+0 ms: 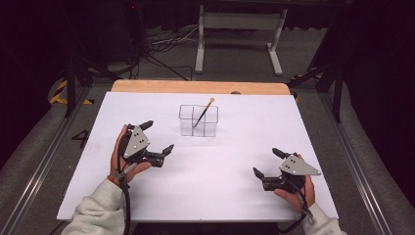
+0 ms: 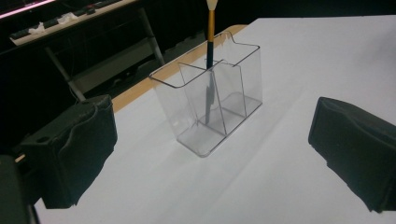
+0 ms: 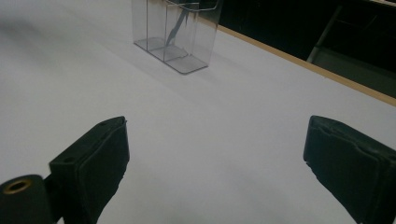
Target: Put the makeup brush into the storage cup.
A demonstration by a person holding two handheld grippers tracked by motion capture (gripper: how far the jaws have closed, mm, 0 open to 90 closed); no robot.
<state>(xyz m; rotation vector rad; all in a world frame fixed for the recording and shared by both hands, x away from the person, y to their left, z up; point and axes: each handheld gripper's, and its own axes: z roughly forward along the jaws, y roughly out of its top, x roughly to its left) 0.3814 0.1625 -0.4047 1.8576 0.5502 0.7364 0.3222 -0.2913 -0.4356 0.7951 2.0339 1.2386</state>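
Left gripper view gives us the brush's (image 2: pixel 210 32) pale tip above the clear holder (image 2: pixel 233 93); high view shows both tongs (image 1: pixel 157 137) (image 1: pixel 266 162) spread, empty.

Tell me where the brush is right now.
In the high view, the brush stands tilted inside the clear box near the far middle of the white table, ahead of both grippers.

1. The left gripper (image 1: pixel 157 137), held in the left hand (image 1: pixel 122 156) at the near left, has its jaws spread wide.
2. The right gripper (image 1: pixel 266 162), held in the right hand (image 1: pixel 296 193) at the near right, is likewise spread wide.
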